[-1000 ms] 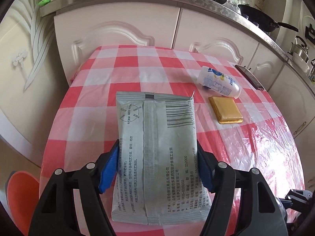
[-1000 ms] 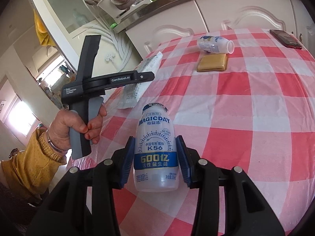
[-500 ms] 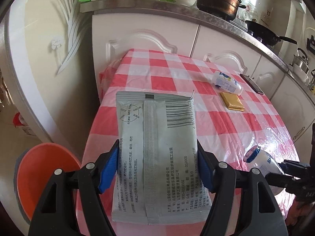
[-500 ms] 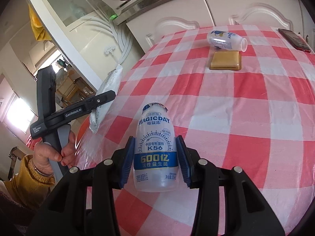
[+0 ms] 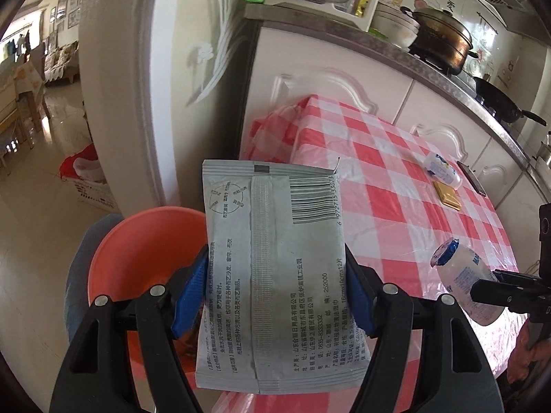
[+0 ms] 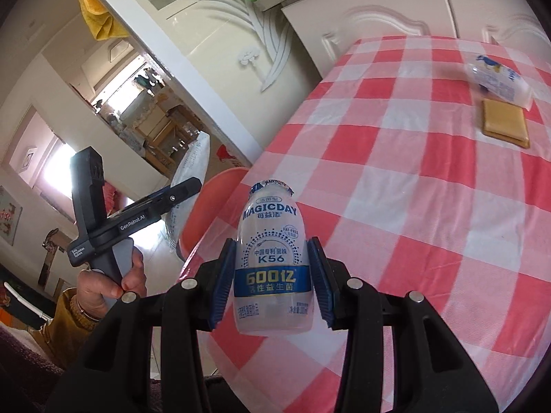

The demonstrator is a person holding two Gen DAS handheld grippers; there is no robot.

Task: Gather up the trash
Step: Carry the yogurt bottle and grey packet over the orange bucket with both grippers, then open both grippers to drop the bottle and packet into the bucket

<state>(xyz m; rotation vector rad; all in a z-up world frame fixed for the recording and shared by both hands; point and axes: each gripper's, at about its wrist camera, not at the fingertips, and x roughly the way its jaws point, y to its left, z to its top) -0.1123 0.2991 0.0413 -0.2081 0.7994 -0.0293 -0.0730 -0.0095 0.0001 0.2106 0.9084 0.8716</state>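
The left gripper (image 5: 275, 296) pinches a flat grey printed sachet (image 5: 275, 268) between its jaws, the round orange plastic bin (image 5: 144, 254) just left beneath; the right gripper (image 6: 273, 285) clamps a white plastic drink bottle (image 6: 273, 268); neither is dropped yet; another small white bottle (image 6: 499, 81) and a flat yellow packet (image 6: 504, 122) wait far ahead on the red-checked desk (image 6: 413, 189).

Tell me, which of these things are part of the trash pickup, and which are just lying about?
Part of the job:
- packet, held in left gripper
- bottle, held in right gripper
- orange bin
- small bottle lying on the table, probably

Just lying about:
- yellow pad
- phone
- pot
- wok
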